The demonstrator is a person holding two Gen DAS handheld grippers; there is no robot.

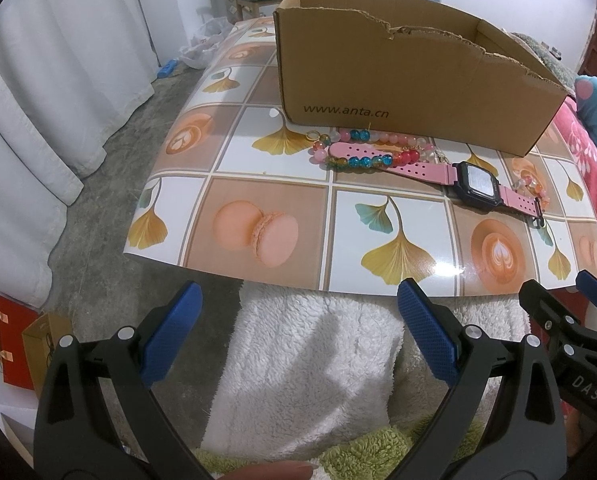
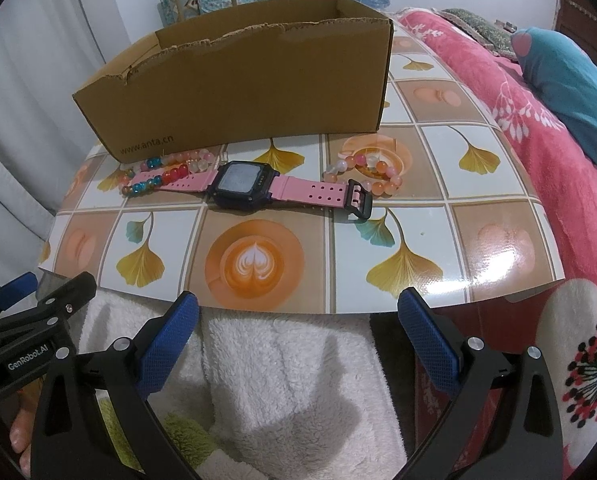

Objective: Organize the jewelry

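A pink-strapped digital watch (image 1: 476, 184) (image 2: 244, 186) lies flat on the patterned board (image 1: 278, 208) (image 2: 494, 232) in front of an open cardboard box (image 1: 410, 80) (image 2: 238, 92). A multicoloured bead bracelet (image 1: 354, 152) (image 2: 166, 174) lies over the watch's left strap. A pale orange bead bracelet (image 2: 372, 172) (image 1: 532, 188) lies by the buckle end. My left gripper (image 1: 298, 332) is open and empty, short of the board's near edge. My right gripper (image 2: 298, 336) is open and empty too, also short of the edge.
The board rests on a white fluffy blanket (image 1: 318, 360) (image 2: 290, 380). A pink floral bedcover (image 2: 538, 128) and a teal pillow (image 2: 566, 80) lie to the right. White curtains (image 1: 38, 100) hang left, over a concrete floor with paper bags (image 1: 22, 344).
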